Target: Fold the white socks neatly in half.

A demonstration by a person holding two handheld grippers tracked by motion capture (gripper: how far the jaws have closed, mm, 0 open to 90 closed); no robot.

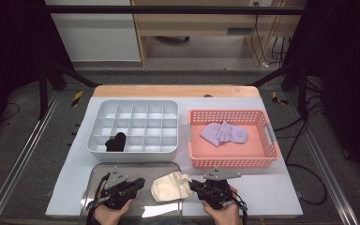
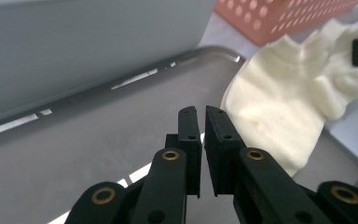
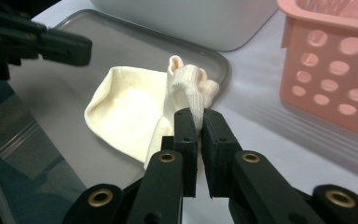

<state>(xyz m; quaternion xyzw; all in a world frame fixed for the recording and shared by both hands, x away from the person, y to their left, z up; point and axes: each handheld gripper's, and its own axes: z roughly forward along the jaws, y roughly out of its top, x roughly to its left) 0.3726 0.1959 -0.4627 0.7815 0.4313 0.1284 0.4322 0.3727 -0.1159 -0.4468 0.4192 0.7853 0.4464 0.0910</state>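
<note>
- Two hand-held grippers work at the near edge of a white-covered table (image 1: 281, 187), where a cream sock (image 1: 170, 186) lies half on a metal tray (image 1: 98, 174), its right part over the tray's rim.
- At left, the left gripper (image 1: 139, 183) hangs over the bare tray just left of the sock, its jaws a narrow slit apart and gripping nothing.
- Behind the tray, a grey compartment organizer (image 1: 133, 125) holds a black sock (image 1: 116, 142) in a front-row cell.
- At centre, the cream sock's ribbed cuff (image 3: 192, 88) rises in a bunch.
- At right, the right gripper (image 1: 193, 185) pinches that cuff, jaws clamped on the fabric.
- Far right, a pink perforated basket (image 1: 234, 161) contains a lavender sock (image 1: 224, 133).
</note>
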